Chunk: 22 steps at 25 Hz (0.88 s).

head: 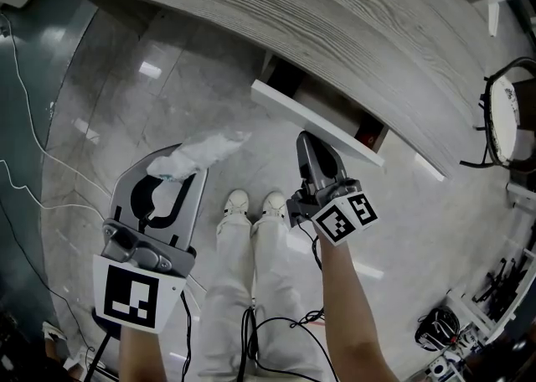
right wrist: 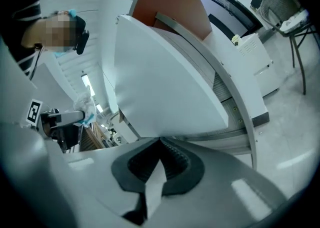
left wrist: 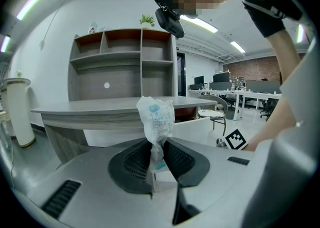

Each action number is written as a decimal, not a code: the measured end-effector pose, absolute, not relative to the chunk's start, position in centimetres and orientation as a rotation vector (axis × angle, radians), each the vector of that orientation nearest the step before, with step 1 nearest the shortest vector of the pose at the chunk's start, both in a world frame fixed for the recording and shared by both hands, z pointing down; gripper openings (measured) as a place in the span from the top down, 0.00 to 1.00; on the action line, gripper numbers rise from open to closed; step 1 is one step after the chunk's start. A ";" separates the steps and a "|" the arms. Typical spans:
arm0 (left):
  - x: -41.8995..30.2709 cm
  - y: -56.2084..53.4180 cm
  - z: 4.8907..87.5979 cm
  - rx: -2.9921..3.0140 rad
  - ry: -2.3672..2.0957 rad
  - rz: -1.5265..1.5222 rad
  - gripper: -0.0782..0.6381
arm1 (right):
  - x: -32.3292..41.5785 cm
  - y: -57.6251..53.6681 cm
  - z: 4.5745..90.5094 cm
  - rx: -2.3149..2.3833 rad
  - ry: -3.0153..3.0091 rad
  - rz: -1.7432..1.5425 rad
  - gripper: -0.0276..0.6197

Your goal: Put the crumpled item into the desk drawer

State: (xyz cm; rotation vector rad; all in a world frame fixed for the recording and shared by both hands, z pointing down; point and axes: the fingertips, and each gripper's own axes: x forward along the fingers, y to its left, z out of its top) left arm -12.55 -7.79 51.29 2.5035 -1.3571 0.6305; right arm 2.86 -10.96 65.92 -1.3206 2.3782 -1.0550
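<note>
Well left of the drawer (head: 318, 125), the left gripper (head: 177, 172) hangs over the pale floor (head: 126, 104). Its fingers are clamped on the crumpled item (head: 201, 152), a scrunched white wrapper with a bit of blue print. The left gripper view shows the wrapper (left wrist: 156, 117) pinched by its lower end between the ribbed pads (left wrist: 135, 161), with most of it standing up above the tips and pointing toward the drawer. Nearer the drawer, the person's two white shoes (head: 237, 202) stand side by side on the floor, just short of its front.

Next comes the right gripper (head: 306, 141), its fingers pressed together with nothing between them. Its tips sit right at the lower edge of the drawer's white front panel (right wrist: 160, 87); whether they touch it, I cannot tell.

Pulled partly out, the drawer shows a dark gap behind its front. Above and beyond the drawer runs the grey wood-grain desk (head: 251, 3) under which it hangs.
</note>
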 end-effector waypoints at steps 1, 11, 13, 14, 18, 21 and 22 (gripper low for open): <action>-12.5 -7.8 51.1 2.505 -1.356 0.634 0.79 | 2.9 -10.7 65.9 -1.358 2.372 -1.055 0.94; -11.1 -8.3 47.0 2.544 -1.373 0.667 0.79 | 5.3 -7.1 61.8 -1.566 2.427 -1.019 0.94; -10.5 -8.6 46.3 2.560 -1.368 0.677 0.79 | 5.9 -6.7 60.3 -1.591 2.435 -0.994 0.94; -10.1 -8.7 45.9 2.574 -1.364 0.687 0.79 | 6.1 -6.6 59.6 -1.602 2.443 -0.977 0.95; -8.3 -9.4 44.6 2.663 -1.337 0.754 0.79 | 7.1 -5.8 56.4 -1.637 2.478 -0.912 0.95; -7.0 -10.0 43.9 2.712 -1.332 0.813 0.79 | 8.3 -5.3 53.9 -1.666 2.505 -0.854 0.94; -6.7 -10.3 43.8 2.722 -1.334 0.839 0.79 | 8.8 -5.1 53.0 -1.676 2.509 -0.838 0.94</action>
